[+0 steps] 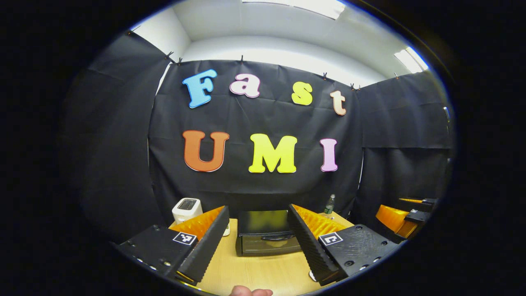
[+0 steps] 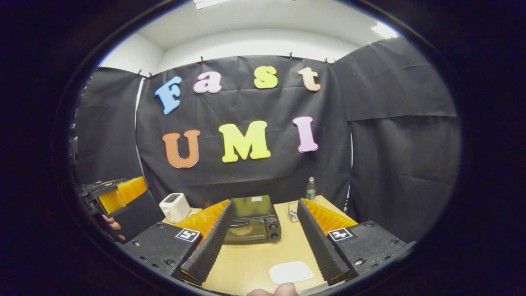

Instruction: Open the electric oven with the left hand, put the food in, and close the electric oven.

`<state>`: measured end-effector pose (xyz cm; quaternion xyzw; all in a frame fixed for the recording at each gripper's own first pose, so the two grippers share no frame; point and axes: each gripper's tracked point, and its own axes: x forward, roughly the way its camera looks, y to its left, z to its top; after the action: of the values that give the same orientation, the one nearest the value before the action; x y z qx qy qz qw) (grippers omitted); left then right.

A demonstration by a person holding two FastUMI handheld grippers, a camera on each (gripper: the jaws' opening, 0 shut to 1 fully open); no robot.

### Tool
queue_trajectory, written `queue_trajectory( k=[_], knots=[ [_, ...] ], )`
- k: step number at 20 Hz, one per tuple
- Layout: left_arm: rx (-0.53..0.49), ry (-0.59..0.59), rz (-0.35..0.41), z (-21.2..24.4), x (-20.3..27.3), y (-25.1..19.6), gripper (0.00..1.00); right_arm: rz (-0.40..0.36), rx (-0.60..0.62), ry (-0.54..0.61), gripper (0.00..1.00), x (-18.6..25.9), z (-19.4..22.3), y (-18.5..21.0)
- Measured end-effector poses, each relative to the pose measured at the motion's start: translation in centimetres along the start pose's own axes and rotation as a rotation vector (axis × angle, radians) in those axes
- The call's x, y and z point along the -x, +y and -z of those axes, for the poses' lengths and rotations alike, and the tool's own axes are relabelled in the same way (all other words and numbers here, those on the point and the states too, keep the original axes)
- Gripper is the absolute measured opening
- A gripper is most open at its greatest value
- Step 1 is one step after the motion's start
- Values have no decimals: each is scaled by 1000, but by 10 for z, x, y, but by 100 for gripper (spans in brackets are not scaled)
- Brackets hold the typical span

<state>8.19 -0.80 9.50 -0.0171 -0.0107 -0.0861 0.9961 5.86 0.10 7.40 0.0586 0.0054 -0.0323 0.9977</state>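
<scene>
Both tools, left tool (image 1: 257, 242) and right tool (image 2: 263, 246), gape wide, holding nothing.

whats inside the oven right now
The electric oven has its door shut. Through the dark glass in the right gripper view a pale blur shows low inside, but I cannot tell whether that is food or a reflection. The rest of the inside is hidden.
</scene>
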Motion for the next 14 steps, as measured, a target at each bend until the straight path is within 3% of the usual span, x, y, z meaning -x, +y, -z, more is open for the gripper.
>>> queue_trajectory(
  k=[6,14],
  knots=[
    [1,2,-62,5,49,-13,93,-61,47,-24,99,25,-5,11],
    [-8,17,-87,24,83,-69,93,-86,84,-45,99,58,-1,-32]
  ],
)
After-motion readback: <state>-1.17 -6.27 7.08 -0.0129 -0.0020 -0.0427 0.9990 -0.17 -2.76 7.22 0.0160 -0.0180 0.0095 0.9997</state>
